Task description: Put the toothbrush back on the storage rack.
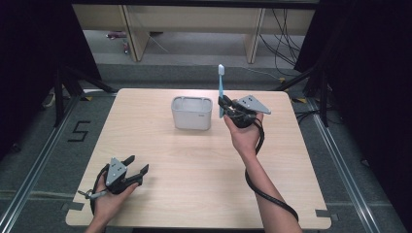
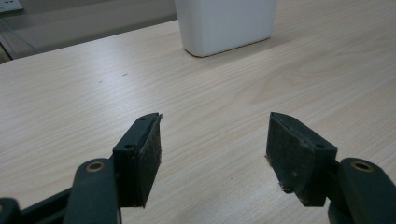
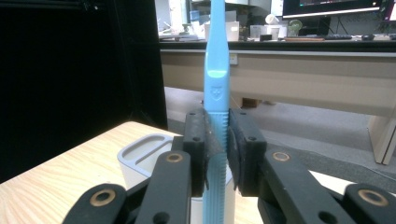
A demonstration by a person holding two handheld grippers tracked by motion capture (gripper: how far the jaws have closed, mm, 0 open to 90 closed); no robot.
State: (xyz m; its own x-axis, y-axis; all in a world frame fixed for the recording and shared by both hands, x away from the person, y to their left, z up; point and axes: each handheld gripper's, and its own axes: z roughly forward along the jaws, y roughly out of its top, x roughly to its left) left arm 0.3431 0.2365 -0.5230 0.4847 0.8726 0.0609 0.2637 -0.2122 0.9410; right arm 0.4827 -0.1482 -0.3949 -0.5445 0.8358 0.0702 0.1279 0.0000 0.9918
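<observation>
A light blue toothbrush (image 1: 221, 90) stands upright, head up, pinched low on its handle by my right gripper (image 1: 224, 104), just right of a white rectangular holder cup (image 1: 192, 112) at the back middle of the table. In the right gripper view both pads press on the toothbrush handle (image 3: 217, 93), with the white cup (image 3: 140, 156) below and behind the jaws. My left gripper (image 1: 138, 165) rests near the table's front left corner, open and with nothing between its jaws. The left gripper view has the gripper (image 2: 215, 140) aimed at the cup (image 2: 226, 23) across bare wood.
The light wooden table (image 1: 194, 170) sits on a grey floor with rails on both sides. A black cable (image 1: 262, 187) trails from the right gripper along the forearm. Desk legs and wires lie beyond the far edge.
</observation>
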